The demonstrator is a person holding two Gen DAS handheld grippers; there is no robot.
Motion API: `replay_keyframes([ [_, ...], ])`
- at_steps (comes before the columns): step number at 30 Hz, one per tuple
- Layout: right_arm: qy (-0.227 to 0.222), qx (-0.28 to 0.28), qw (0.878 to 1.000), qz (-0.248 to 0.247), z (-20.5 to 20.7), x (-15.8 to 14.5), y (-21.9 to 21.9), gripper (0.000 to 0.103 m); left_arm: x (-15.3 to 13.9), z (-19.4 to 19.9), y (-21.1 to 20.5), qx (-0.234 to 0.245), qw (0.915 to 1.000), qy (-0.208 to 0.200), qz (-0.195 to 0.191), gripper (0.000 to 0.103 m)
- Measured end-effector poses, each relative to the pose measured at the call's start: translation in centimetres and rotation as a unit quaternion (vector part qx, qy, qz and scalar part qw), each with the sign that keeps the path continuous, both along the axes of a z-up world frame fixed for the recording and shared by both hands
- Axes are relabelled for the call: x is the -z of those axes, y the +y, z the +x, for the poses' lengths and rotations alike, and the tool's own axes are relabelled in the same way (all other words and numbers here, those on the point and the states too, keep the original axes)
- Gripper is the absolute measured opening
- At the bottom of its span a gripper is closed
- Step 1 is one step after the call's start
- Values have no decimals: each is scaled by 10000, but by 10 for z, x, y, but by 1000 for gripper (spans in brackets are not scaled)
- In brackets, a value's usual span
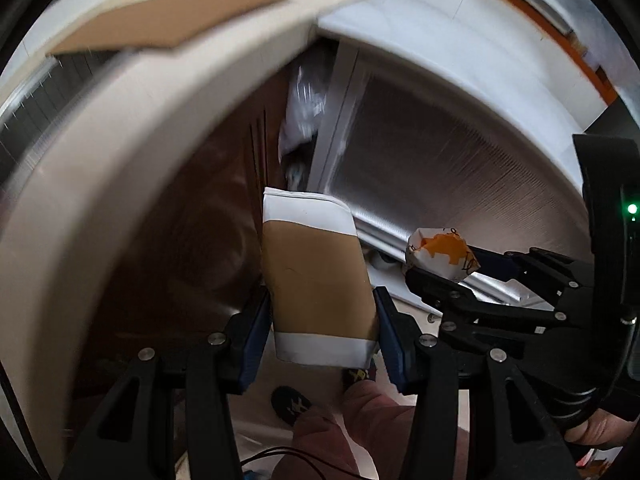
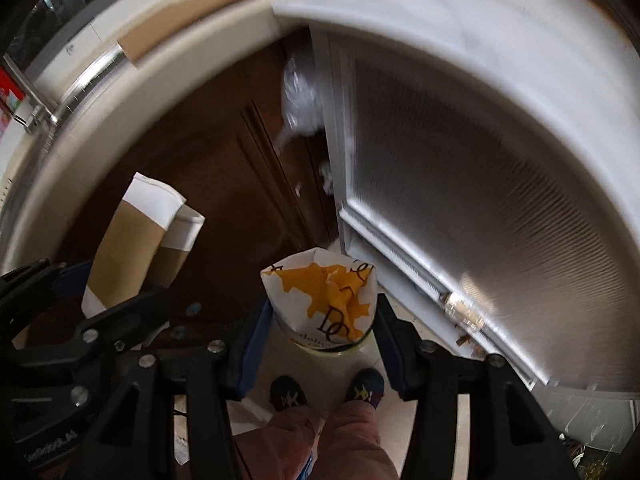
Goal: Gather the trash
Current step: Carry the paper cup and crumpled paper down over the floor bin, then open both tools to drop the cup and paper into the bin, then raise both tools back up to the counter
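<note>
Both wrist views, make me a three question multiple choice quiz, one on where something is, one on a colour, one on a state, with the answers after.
1. In the right wrist view, where do the paper cups appear?
A. Left of the held wrapper
B. Right of it
C. On the floor by the shoes

2. What colour is the patch on the crumpled wrapper?
A. Green
B. Orange-yellow
C. Blue

3. What is the left gripper doing?
A. Hanging open with nothing in it
B. Gripping a plastic bag
C. Clamping brown-sleeved paper cups

Answers: 1 A, the cups sit at the left in the other gripper; 2 B, orange-yellow shows on the white paper; 3 C, blue pads press both sides of the sleeve.
</note>
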State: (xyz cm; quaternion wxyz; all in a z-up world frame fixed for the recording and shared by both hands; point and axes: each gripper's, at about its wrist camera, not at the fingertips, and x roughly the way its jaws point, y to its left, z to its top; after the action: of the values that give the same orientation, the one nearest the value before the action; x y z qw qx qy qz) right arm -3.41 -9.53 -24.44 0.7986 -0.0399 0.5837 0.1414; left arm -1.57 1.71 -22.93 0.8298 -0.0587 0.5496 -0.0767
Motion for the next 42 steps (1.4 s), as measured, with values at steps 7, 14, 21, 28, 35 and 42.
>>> replay_keyframes([
  [7, 422, -28, 9991, -31, 7, 89, -11, 51, 89, 17, -10, -276, 9984, 460, -157, 48],
  [14, 738, -56, 9972, 134, 28, 180, -15, 51, 171, 44, -14, -188, 9962, 730, -433, 49],
  [21, 1273, 18, 9903, 554, 49, 258, -16, 52, 231, 69, -26, 84, 9953, 914, -294, 50],
  [28, 1362, -38, 9895, 492, 58, 296, -16, 62, 266, 76, -13, -107, 9913, 1281, -282, 87],
  [35, 1258, 40, 9912, 404, 57, 294, -23, 63, 272, 74, -3, -309, 9899, 1382, -71, 88],
  [42, 1270, 181, 9911, 354, 58, 286, -32, 63, 270, 73, -1, -335, 9892, 1423, 144, 88],
])
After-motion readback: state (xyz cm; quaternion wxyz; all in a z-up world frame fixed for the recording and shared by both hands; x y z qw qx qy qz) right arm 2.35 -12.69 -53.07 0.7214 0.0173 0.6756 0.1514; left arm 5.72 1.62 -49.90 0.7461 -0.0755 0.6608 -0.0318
